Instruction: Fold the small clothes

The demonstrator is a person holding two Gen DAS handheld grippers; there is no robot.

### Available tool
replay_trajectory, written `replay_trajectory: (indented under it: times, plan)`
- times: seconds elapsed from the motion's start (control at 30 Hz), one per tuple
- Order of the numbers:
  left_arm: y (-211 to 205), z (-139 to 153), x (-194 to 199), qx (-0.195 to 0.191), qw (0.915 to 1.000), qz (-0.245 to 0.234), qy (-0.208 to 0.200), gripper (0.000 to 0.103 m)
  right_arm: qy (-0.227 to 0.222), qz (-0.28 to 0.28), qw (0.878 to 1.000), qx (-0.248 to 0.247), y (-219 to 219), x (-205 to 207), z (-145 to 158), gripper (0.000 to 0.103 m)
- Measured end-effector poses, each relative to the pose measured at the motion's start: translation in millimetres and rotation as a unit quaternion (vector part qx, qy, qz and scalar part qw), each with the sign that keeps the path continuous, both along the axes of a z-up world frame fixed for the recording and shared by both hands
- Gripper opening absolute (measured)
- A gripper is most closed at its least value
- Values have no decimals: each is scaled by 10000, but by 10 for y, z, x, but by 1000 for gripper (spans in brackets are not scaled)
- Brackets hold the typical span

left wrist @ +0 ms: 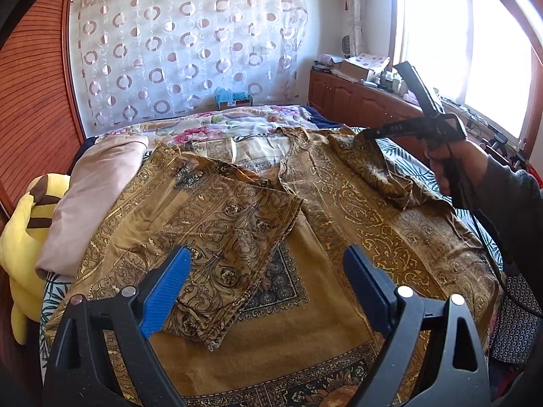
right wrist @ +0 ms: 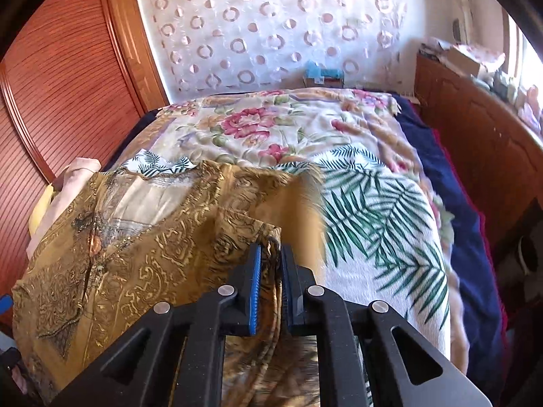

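Bedroom, bed (left wrist: 400,156) covered in a palm-leaf sheet and a floral blanket (left wrist: 237,123), circle-print curtain (left wrist: 183,44) across the back wall, bright window upper right of the left wrist view. Far left of that view: yellow plush toy (left wrist: 20,237), then a pinkish folded cloth (left wrist: 91,200) beside it. Centre of frame is the task item, a gold paisley-print garment (left wrist: 305,322) spread flat on the bed, with its left sleeve (left wrist: 220,237) already folded inward across the body.

Left gripper (left wrist: 268,291) hovers low over the garment at bottom centre, jaws spread wide and grasping nothing; the folded sleeve lies between and under them.

Right side of that view: right gripper (right wrist: 270,268) sits at the garment's right sleeve (left wrist: 376,169), held in the person's hand (left wrist: 451,166). In the right wrist view the jaws are clenched on a bunched edge of that sleeve fabric, which is lifted off the sheet (some motion blur there).

Step in hand looks like folding the right sleeve inward to mirror the left. To do it well: keep the pinch firm, carry the sleeve across in a low arc so the body does not drag, lay it parallel to the first fold, and use the free left gripper to pin the garment's middle if it shifts.

Writing: small light marks on the right gripper's body, too blurred to read. No brands legible.
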State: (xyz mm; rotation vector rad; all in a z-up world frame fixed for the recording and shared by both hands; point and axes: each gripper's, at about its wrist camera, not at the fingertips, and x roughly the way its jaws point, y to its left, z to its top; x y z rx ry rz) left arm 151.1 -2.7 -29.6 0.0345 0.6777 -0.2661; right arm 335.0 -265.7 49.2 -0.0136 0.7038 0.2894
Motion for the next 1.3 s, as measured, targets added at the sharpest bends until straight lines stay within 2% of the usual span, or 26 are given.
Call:
replay_trajectory:
  times: [0.13,0.2,0.3,0.43,0.63,0.73,0.77,0.8,0.9,1.0,1.1,1.23,1.3]
  plan:
    - [3,-15,-5,28,10000,-18,10,92,-24,120,9998,-167,155,56,-24,11]
    - [19,-23,-6,19,10000,-10,23,92,-27,198,9994,-276,241,65,-53,6]
    - [51,-41,-12,-18,10000,15,36,92,-32,324,9990,-302,302,71,-47,5]
    - [78,-46,-17,-42,10000,53,25,92,-18,656,9978,40,428,-9,63,5]
    - [160,-31,0,-153,9997,163,32,92,-189,1402,9891,403,870,-212,341,5]
    - [234,-23,-15,-268,9995,167,38,92,-438,1467,9877,331,959,-296,429,16]
    - [254,-15,-18,-289,9994,177,29,92,-463,1457,9877,333,957,-308,441,24]
    - [272,-7,-19,-304,9994,184,16,92,-480,1423,9882,311,937,-322,441,37]
    - [332,24,14,-260,9995,201,-31,92,-494,1356,9894,187,834,-333,371,65]
    - [402,53,121,-35,9997,250,-68,92,-394,1160,9923,-197,750,-278,220,67]
    - [540,52,304,186,9993,335,-39,92,-110,929,9935,-647,657,-144,4,67]
    - [737,34,637,544,9978,378,69,92,110,780,9916,-1023,530,0,-251,67]
    - [819,20,799,596,9976,305,172,92,160,680,9912,-1125,449,65,-348,67]
